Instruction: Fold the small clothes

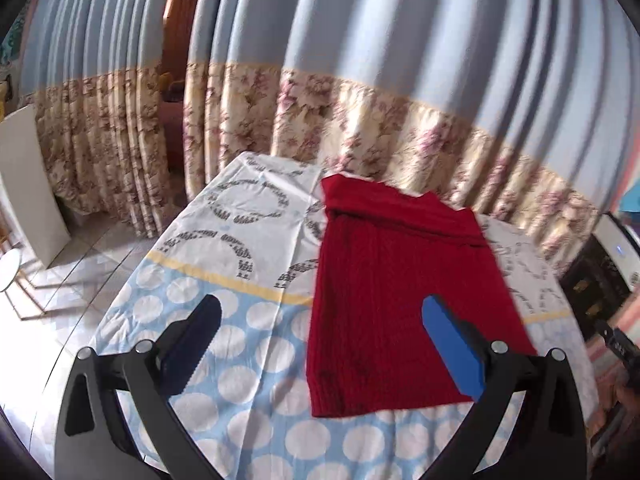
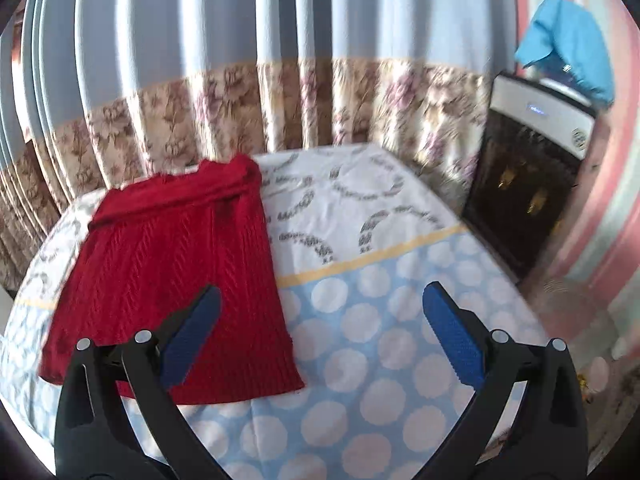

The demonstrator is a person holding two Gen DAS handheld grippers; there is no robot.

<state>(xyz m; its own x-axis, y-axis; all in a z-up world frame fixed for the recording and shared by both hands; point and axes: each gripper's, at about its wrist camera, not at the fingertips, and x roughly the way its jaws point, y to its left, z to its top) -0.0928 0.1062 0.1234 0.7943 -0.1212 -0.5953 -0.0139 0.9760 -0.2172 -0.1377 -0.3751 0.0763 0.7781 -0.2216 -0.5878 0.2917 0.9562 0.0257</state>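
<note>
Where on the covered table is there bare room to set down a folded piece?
Free: the dotted blue cloth right of the red knit garment, and the white patterned stretch toward the curtain. Another strip lies left of the garment. The garment fills the middle.

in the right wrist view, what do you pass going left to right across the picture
red knitted sweater → bare stretch of the dotted tablecloth → dark cabinet with a white top → pink striped wall
</note>
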